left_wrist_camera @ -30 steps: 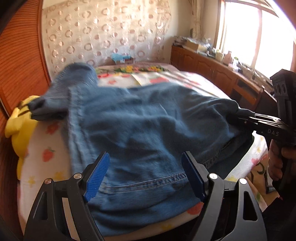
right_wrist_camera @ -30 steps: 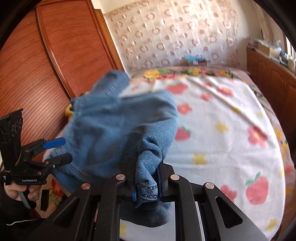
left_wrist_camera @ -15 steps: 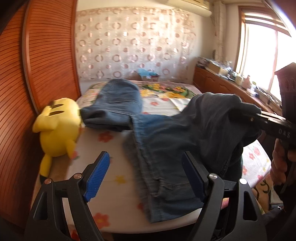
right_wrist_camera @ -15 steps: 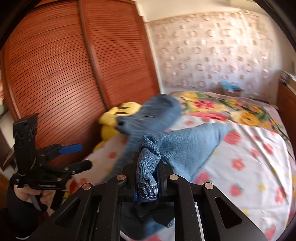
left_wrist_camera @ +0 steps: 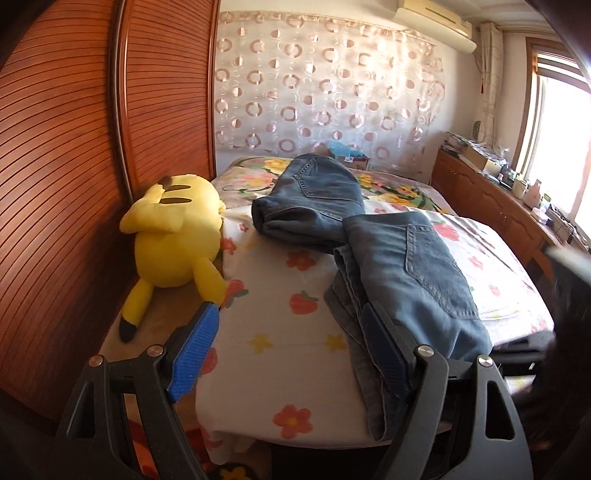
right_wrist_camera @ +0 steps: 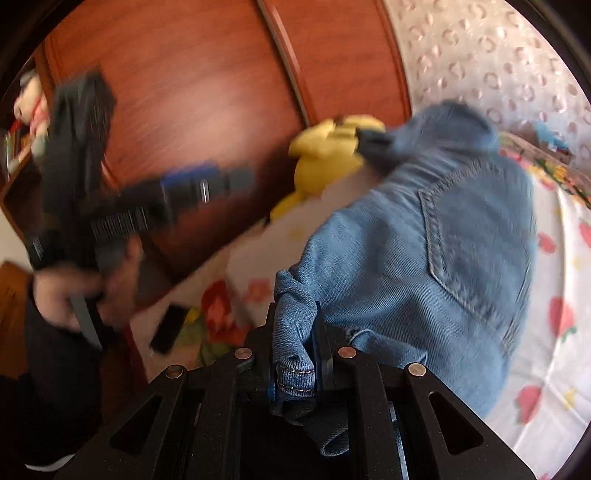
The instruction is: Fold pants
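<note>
On the flowered bed point(left_wrist_camera: 273, 332), the jeans point(left_wrist_camera: 406, 266) lie half doubled; my right gripper point(right_wrist_camera: 295, 354) pinches their hem, my left gripper point(left_wrist_camera: 291, 354) gapes empty. I'd lay edges square before releasing.

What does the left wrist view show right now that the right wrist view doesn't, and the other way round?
Only the left wrist view shows the left gripper from behind, jaws wide with nothing pinched between them, plus the window, the wooden cabinets beneath it and the air conditioner. Only the right wrist view shows the right gripper clamped on a denim hem, and the person's left hand holding the other gripper, blurred. Both show the jeans on the floral bedsheet, the yellow plush toy and the slatted wardrobe door.
</note>
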Motion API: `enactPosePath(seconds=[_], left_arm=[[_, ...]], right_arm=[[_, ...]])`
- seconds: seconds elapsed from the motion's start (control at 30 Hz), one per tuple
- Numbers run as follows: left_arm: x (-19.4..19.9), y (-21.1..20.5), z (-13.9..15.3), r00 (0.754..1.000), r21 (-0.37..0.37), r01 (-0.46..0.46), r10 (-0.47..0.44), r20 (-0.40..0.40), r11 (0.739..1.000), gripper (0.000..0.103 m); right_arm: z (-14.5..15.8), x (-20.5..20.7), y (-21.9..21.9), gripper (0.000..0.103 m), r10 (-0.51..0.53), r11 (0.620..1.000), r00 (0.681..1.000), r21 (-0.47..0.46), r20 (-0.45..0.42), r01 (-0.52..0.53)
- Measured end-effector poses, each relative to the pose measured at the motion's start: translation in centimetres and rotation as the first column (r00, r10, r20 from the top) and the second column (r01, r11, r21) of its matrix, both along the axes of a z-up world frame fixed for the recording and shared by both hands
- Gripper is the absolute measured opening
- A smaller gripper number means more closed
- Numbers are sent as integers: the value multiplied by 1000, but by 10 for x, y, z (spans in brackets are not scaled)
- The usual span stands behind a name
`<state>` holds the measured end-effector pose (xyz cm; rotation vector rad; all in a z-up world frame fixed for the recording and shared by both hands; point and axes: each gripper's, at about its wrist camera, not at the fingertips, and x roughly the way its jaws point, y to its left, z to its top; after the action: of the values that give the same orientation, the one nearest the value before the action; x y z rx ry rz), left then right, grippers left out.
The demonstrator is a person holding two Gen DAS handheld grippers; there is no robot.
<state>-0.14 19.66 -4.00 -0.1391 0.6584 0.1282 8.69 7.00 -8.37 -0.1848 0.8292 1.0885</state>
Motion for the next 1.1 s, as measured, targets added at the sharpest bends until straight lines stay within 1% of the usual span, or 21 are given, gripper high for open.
enactPosePath(seconds=[0.07, 0.13, 0.17, 0.2, 0.27, 0.3, 0.43, 0.53, 0.63, 0.67, 0.77, 0.83, 0.9, 0.93, 1.03, 1.1], left_arm=[[0, 1, 0, 1000, 2, -1, 1, 1, 1000, 81], [0, 1, -1, 1000, 4, 2, -2, -1, 1000, 81], [1, 0, -1, 1000, 5, 4, -4, -2, 1000, 81], [3, 0, 0, 1000, 6, 8, -8, -2, 1000, 81], [4, -3, 0, 1000, 9, 16, -16, -2, 1000, 81], [5, -5, 1, 1000, 10, 19, -19, -2, 1000, 81], [8, -14, 5, 999, 18, 37, -37, 0, 999, 81], [11, -23, 8, 998, 24, 57, -57, 2, 998, 81], [16, -33, 12, 997, 28, 79, -79, 7, 996, 81], [18, -36, 13, 996, 30, 87, -88, 7, 996, 81], [26, -48, 13, 993, 34, 120, -120, 1, 992, 81], [31, -56, 12, 991, 40, 133, -132, -7, 990, 81], [36, -62, 10, 989, 42, 147, -146, -16, 988, 81], [39, -65, 9, 988, 42, 155, -154, -20, 987, 81], [46, -73, 5, 984, 41, 174, -173, -32, 984, 81], [53, -78, 2, 982, 48, 187, -185, -42, 981, 81]], right_arm=[[-5, 2, 5, 15, -3, 1000, 1000, -16, 3, 3], [1, 5, 6, 18, -10, 1000, 1000, -4, 6, 10], [8, 8, 7, 23, -18, 1000, 1000, -1, 16, 18], [14, 7, 2, 25, -23, 1000, 999, 6, 24, 23], [26, -11, -10, 37, -27, 999, 998, 24, 55, 25], [33, -17, -13, 38, -34, 999, 997, 28, 75, 32], [52, -25, -38, 44, -71, 996, 989, 71, 126, 62], [62, -25, -57, 44, -118, 991, 978, 83, 174, 105], [63, -18, -67, 45, -185, 982, 955, 76, 232, 172], [68, -22, -78, 45, -206, 978, 948, 72, 242, 194], [54, -14, -85, 45, -253, 967, 935, 51, 246, 249], [45, -7, -90, 46, -280, 960, 933, 45, 224, 277], [42, -2, -95, 47, -299, 954, 932, 40, 203, 297], [41, -1, -96, 48, -307, 951, 931, 39, 197, 305], [41, 2, -101, 60, -310, 951, 935, 51, 174, 306], [41, 7, -102, 61, -323, 947, 931, 53, 173, 318]])
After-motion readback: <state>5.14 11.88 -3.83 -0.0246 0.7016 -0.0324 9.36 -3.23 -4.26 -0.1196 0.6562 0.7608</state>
